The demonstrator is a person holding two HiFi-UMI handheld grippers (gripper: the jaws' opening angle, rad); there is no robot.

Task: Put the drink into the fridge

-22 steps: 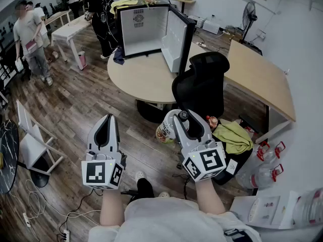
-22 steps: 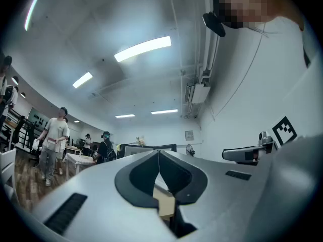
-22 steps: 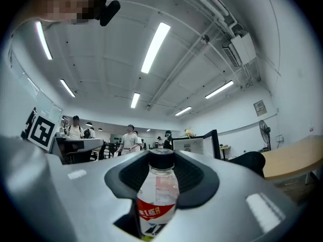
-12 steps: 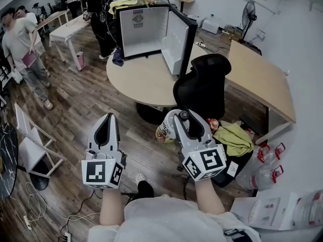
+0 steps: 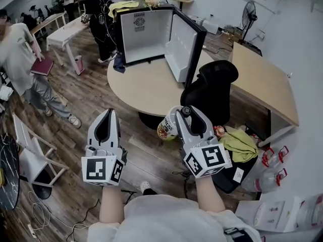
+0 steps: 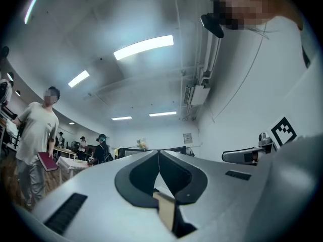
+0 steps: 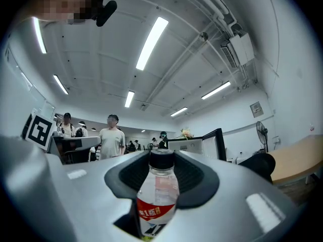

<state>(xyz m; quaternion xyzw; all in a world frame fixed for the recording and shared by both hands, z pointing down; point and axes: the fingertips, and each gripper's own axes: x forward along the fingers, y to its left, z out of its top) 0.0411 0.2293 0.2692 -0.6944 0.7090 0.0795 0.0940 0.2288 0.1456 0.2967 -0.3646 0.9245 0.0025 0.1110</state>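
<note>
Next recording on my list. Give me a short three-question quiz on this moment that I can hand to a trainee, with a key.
1. True or false: the door of the fridge stands open.
2. Multiple choice: what is the right gripper holding? A) a bottle B) a book C) nothing
3. Fill in the gap: the fridge stands on a round ___.

Key
1. True.
2. A: the jaws are closed on it, cap pointing away from the hand.
3. table
</note>
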